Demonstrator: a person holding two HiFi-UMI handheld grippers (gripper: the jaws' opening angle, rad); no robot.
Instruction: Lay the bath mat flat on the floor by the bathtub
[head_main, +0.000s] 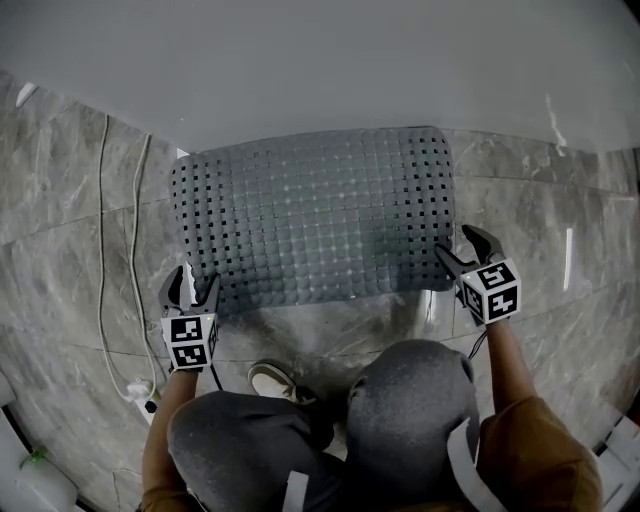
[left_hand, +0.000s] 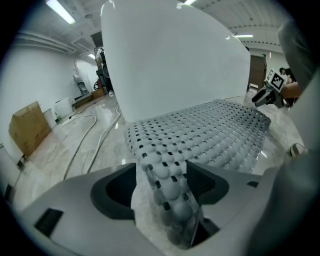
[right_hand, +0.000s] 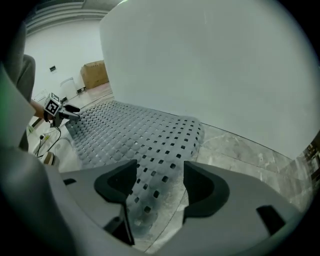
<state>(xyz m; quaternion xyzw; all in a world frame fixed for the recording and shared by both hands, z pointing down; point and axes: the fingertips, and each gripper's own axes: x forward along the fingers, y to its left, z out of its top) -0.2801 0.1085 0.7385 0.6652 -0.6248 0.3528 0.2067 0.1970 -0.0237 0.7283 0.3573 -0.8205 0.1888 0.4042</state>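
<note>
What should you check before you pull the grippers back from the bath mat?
1. Bath mat spread flat on the floor: ok.
2. Far edge alongside the bathtub: ok.
3. Left gripper jaws apart, corner between them unpinched: ok.
4. Right gripper jaws apart: ok.
5. Near left corner fully down: cannot tell, it sits deep between the jaws.
6. White cables clear of the mat: ok.

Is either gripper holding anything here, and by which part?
Nothing is gripped. The left gripper and right gripper stand open, each with a near corner of the bath mat lying between its jaws.
</note>
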